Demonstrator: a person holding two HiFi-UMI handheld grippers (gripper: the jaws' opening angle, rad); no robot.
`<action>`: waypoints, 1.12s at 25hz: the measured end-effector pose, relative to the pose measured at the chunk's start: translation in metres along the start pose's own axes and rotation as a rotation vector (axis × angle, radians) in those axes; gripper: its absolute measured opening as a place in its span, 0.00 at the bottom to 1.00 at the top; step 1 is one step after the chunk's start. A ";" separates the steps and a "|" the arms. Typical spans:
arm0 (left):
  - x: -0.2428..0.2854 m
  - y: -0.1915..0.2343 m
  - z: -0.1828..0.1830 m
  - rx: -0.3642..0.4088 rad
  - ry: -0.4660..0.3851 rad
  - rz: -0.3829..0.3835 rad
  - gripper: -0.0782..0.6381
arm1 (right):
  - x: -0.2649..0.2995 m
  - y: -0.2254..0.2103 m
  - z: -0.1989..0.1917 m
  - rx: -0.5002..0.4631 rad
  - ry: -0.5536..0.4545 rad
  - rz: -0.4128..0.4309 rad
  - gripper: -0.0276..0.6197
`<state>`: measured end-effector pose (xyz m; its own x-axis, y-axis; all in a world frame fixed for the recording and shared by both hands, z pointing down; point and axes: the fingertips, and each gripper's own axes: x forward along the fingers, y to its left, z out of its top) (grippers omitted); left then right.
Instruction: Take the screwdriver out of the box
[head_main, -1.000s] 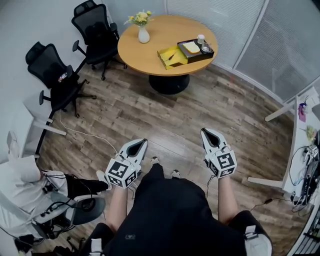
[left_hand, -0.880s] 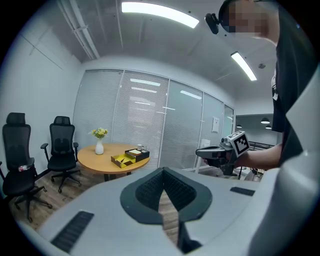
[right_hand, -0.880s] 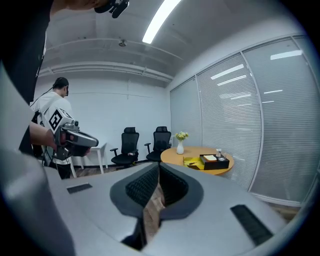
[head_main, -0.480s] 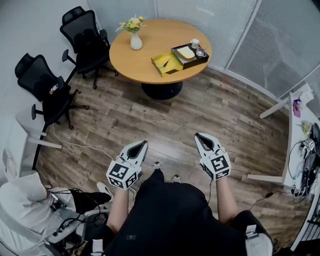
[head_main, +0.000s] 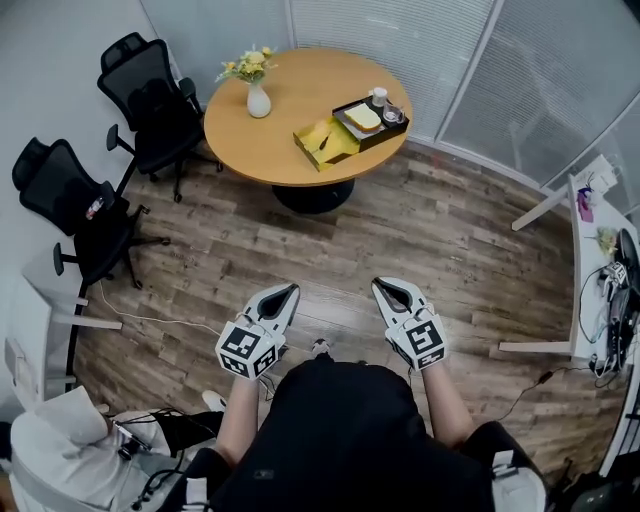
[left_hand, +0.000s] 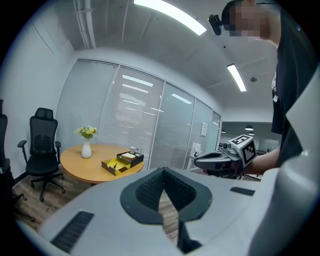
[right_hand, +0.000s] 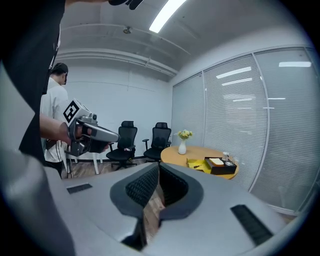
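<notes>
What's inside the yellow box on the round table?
A thin dark tool, likely the screwdriver, lies in the yellow box. Its near wall covers a strip of the bottom, so anything there is hidden.

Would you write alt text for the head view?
A person holds the left gripper and right gripper, both shut and empty, above a wooden floor, facing a round table with a yellow box, black tray and vase.
</notes>
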<state>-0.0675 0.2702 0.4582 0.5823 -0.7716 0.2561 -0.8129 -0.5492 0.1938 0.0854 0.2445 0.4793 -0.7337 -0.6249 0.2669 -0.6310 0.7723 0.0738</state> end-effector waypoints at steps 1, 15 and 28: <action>0.000 0.004 0.000 0.003 0.003 -0.010 0.12 | 0.004 0.001 0.001 -0.001 0.001 -0.007 0.06; 0.008 0.038 0.003 0.013 0.029 -0.095 0.12 | 0.024 0.003 -0.006 0.005 0.057 -0.084 0.06; 0.053 0.050 0.013 -0.014 0.038 -0.025 0.12 | 0.058 -0.047 -0.005 0.033 0.033 -0.010 0.06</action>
<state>-0.0774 0.1981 0.4694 0.6029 -0.7446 0.2864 -0.7978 -0.5638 0.2135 0.0738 0.1722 0.4957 -0.7193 -0.6278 0.2974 -0.6463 0.7618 0.0449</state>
